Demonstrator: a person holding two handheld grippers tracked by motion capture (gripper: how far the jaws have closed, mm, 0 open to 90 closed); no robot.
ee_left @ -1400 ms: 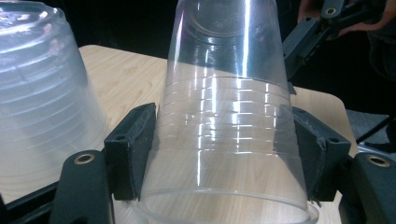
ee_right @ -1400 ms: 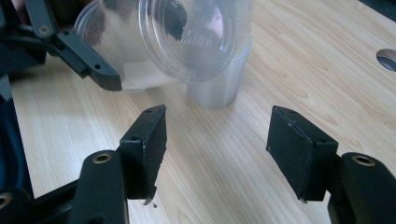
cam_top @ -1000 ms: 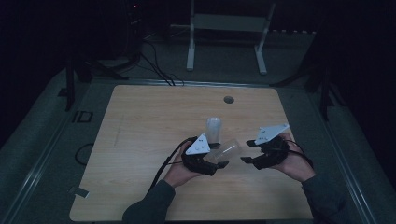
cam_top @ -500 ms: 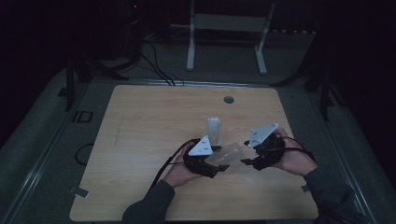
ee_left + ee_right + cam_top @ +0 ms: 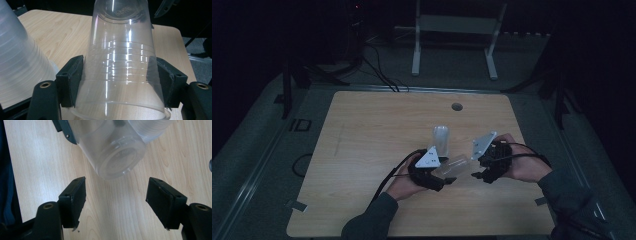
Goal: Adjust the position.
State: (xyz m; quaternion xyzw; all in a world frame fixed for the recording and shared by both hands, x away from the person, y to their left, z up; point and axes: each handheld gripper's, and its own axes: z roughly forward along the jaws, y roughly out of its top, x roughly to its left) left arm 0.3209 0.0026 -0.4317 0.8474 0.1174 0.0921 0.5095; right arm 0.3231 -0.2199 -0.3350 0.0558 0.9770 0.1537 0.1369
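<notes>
Table (image 5: 362, 150): pale wood, mostly bare, with a round cable hole (image 5: 456, 106) near its far edge; dark floor, cables and a white stand (image 5: 455, 35) lie beyond it.
Stack of cups (image 5: 440, 140): stands mouth down mid-table, just beyond the two grippers; in the left gripper view it looms frosted at the left (image 5: 20, 62), close beside the held cup.
Clear cup (image 5: 122, 62): off the table, lying roughly sideways between the two hands (image 5: 455, 164), base toward the right gripper (image 5: 117, 160).
Left gripper (image 5: 443, 181): its jaws are clamped on the clear cup's wall near the rim, one pad on each side.
Right gripper (image 5: 478, 175): jaws spread wide with nothing between them, aimed at the cup's base and near it, not touching.
Progress: judged as a hand-over partway through: the cup is picked up and presented; the right gripper's grasp on the base end and the left's release remain.
In the way: nothing lies between the right jaws and the base; the stack is close enough to be nudged.
</notes>
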